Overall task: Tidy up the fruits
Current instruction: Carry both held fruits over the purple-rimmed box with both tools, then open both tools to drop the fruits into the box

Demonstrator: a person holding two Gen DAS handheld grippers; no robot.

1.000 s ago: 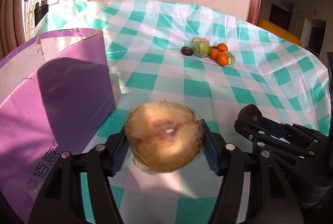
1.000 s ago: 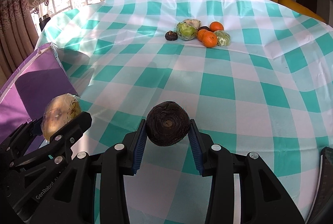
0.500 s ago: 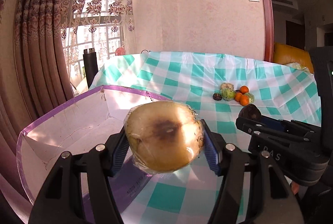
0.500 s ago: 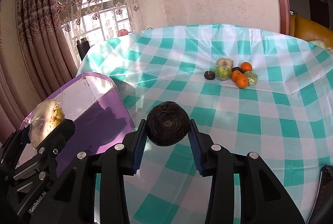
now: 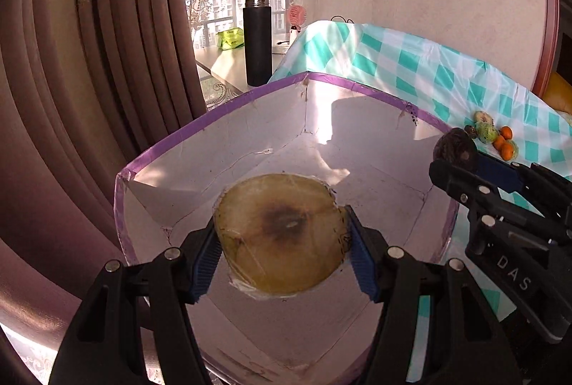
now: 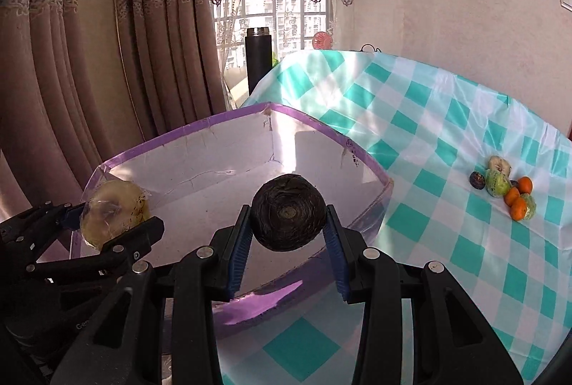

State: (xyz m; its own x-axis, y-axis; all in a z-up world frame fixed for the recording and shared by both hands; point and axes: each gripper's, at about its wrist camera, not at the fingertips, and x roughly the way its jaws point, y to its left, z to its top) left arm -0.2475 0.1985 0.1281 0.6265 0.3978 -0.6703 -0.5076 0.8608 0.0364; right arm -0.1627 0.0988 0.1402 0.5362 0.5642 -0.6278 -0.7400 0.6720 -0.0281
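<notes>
Table under a teal-and-white checked plastic cloth (image 6: 447,142), brown curtains (image 5: 107,45) and a sunlit window behind. At the cloth's near-left edge sits an open purple-rimmed cardboard box with a white inside (image 5: 228,120).

Left gripper (image 5: 282,251): blue pads clamped on a pale yellow-brown round fruit wrapped in clear film (image 5: 280,233), dark spot at its centre facing the camera. It hangs over the box opening, gripper angled down into it; the fruit is off the box floor.

Right gripper (image 6: 287,229): clenched on a dark brown, rough round fruit (image 6: 287,211), also angled down, held over the box's near-right wall. In the left wrist view it sits just right of the left gripper, level with the box rim.

Leftover fruit pile (image 6: 504,186) well apart on the cloth, far right: oranges, green ones, a small dark one, all touching or nearly.

Tall black flask (image 5: 257,42) and small pink fan (image 5: 296,15) on the sill beyond the table.
</notes>
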